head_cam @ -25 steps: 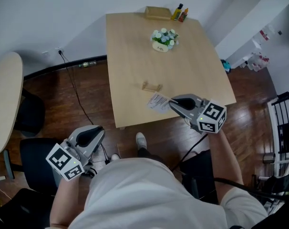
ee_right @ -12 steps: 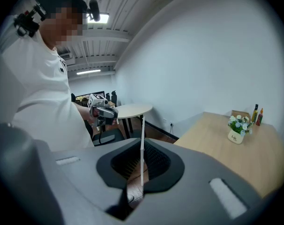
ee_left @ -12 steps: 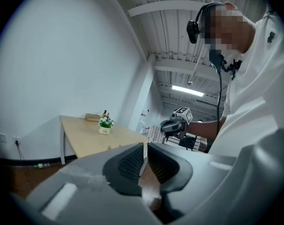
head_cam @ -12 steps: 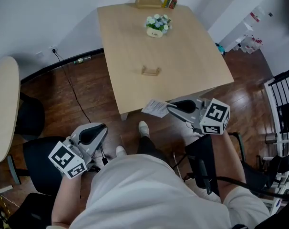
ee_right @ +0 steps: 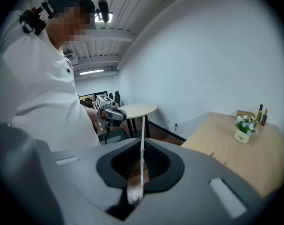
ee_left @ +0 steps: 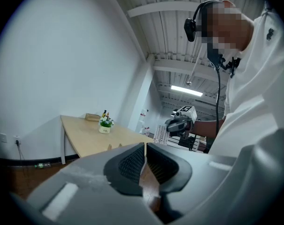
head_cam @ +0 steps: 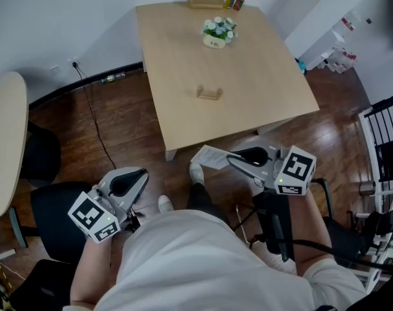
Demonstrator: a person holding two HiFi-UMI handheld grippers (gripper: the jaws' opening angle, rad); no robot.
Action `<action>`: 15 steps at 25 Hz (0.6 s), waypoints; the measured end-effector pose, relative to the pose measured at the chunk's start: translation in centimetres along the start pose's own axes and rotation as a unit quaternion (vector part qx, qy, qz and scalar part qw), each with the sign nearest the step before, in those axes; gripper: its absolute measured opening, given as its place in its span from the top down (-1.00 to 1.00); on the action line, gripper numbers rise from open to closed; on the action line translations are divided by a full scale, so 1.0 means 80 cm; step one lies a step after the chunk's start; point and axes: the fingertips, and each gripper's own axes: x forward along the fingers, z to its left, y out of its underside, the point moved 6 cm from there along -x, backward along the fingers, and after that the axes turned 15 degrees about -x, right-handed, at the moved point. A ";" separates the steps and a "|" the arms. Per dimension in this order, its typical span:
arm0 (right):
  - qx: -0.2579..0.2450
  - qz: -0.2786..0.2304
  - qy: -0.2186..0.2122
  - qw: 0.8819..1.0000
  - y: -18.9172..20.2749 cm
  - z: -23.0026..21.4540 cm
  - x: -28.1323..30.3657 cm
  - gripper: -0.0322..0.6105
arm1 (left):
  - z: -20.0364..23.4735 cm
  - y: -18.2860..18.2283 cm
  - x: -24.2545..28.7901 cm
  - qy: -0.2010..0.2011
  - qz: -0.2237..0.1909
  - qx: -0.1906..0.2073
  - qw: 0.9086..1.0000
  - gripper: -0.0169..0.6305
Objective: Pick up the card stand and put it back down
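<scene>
You pull your right tool [head_cam: 234,159], clamped on the card [head_cam: 208,155], away from the desk [head_cam: 177,50], so the card stand [head_cam: 209,93] waits untouched.

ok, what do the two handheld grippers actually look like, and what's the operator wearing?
They match: the left gripper and right gripper have light grey moulded shells, with black textured pads lining the jaws. Each carries a white cube printed with black square markers. A thin black cable hangs from the right one. The person wears a white short-sleeved top.
</scene>
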 end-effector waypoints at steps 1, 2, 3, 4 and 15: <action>0.001 0.000 -0.001 1.000 -0.001 0.002 0.001 0.84 | 0.001 0.000 -0.002 -0.001 0.000 0.000 1.000 0.93; 0.001 -0.001 -0.001 1.000 -0.002 0.004 0.002 0.84 | 0.002 0.000 -0.005 -0.001 -0.001 -0.001 1.000 0.93; 0.002 -0.001 -0.001 1.000 -0.003 0.005 0.003 0.84 | 0.003 0.000 -0.006 -0.001 -0.001 -0.001 1.000 0.93; 0.003 -0.001 -0.002 1.000 -0.004 0.007 0.004 0.84 | 0.004 0.001 -0.008 -0.002 -0.002 -0.001 1.000 0.93; 0.000 -0.004 -0.004 1.000 -0.010 0.007 0.009 0.84 | 0.001 -0.001 -0.011 0.004 -0.006 0.010 1.000 0.97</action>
